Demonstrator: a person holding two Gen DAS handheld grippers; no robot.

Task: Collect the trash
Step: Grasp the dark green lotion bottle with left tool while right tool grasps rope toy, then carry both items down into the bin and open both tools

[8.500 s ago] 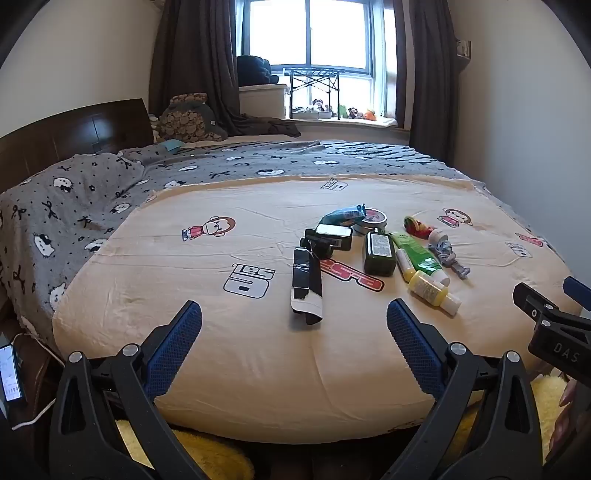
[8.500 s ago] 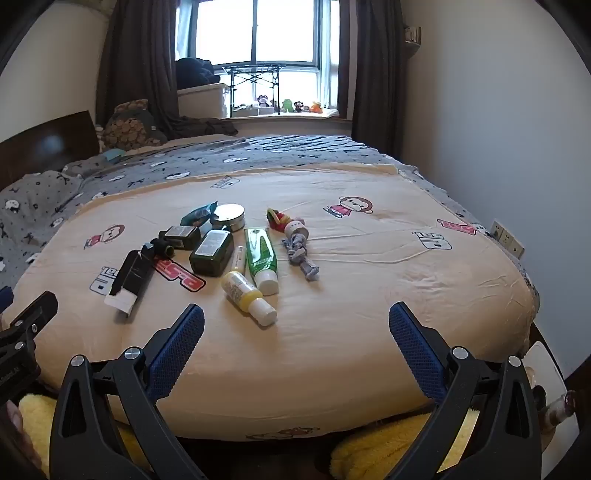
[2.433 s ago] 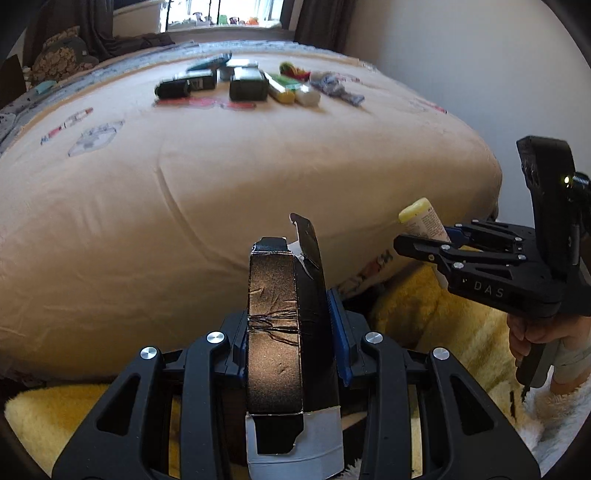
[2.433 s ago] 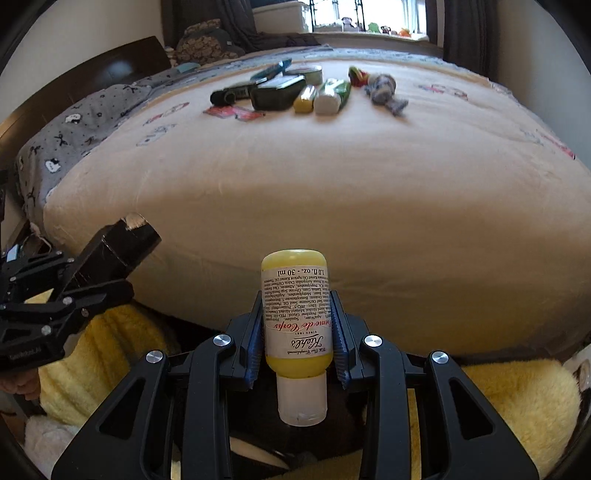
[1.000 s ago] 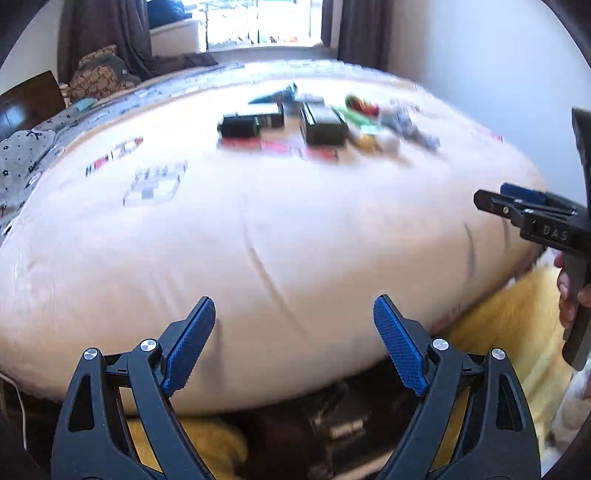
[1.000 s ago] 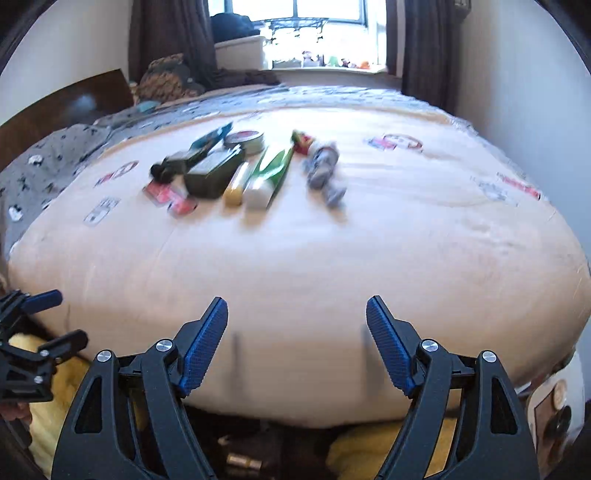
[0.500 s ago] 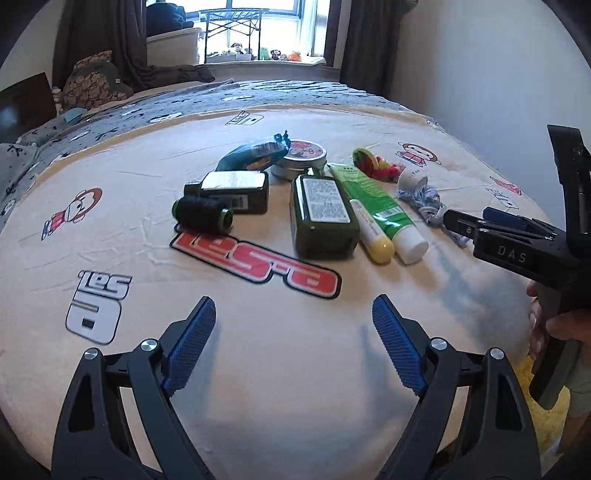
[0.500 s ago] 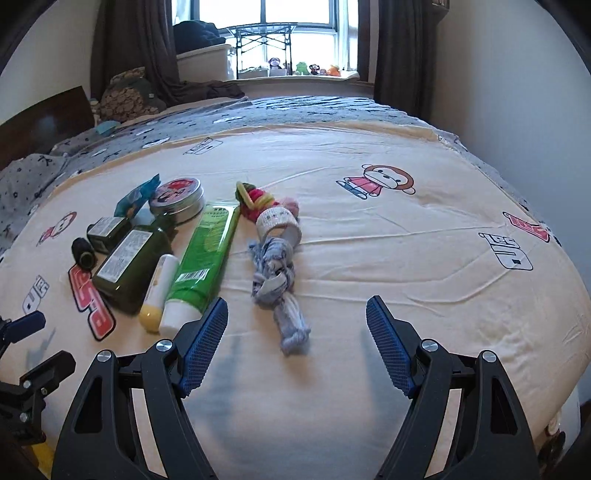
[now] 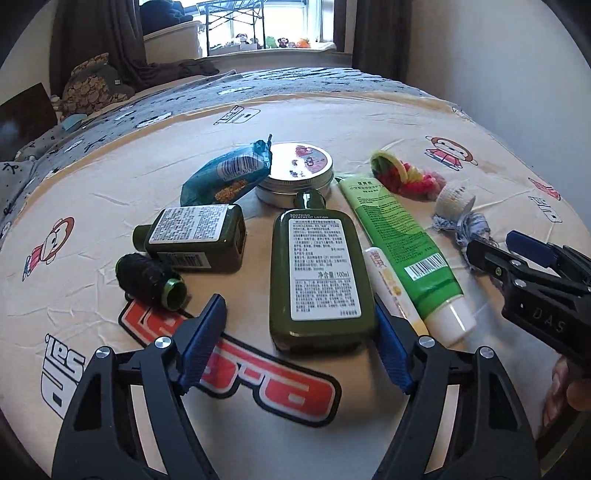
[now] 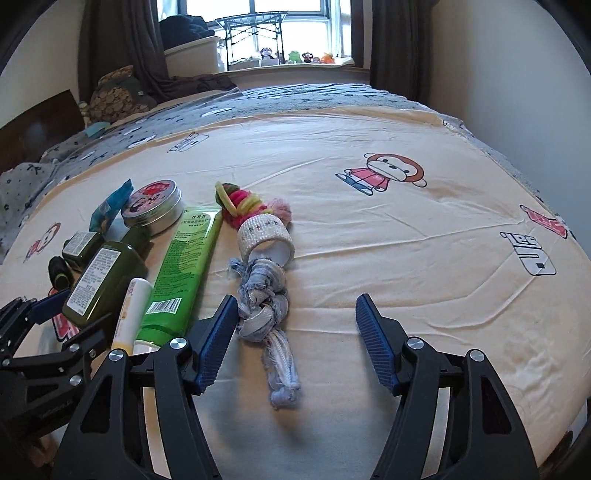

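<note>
Across a cream cotton sheet [image 9: 369,122], finely creased and printed with cartoon monkeys and block lettering: a tight cluster of small toiletries. Nearest the left gripper [image 9: 297,338], a flat, glossy dark green lotion bottle [image 9: 319,273], label up, its base between the ribbed blue pads; jaws closing, pads not yet pressing on it. Just left of it, a smaller squat green bottle [image 9: 195,240] on its side, and a black cylinder [image 9: 149,280] with a green metallic rim. Behind, a crinkled teal foil packet [image 9: 225,177] leaning on a round brushed-metal tin [image 9: 295,173]. Right of the lotion bottle, touching it, a slim pale yellow tube [image 9: 393,288], then a soft green plastic tube [image 9: 399,236] with a white cap.

Further right, a bundle of red, pink and yellow hair ties [image 10: 247,206], a short woven white cuff [image 10: 266,240], and a frayed, knotted blue-grey rag rope [image 10: 266,317] trailing toward the right gripper [image 10: 295,343]. Right jaws apart and closing too, the rope's lower half lying between the pads, nearer the left pad, untouched by either.

Beyond the cream sheet, a grey patterned duvet [image 10: 184,110], a dark wooden headboard [image 10: 33,129], heavy brown curtains [image 10: 122,40] and a bright window [image 10: 284,22].
</note>
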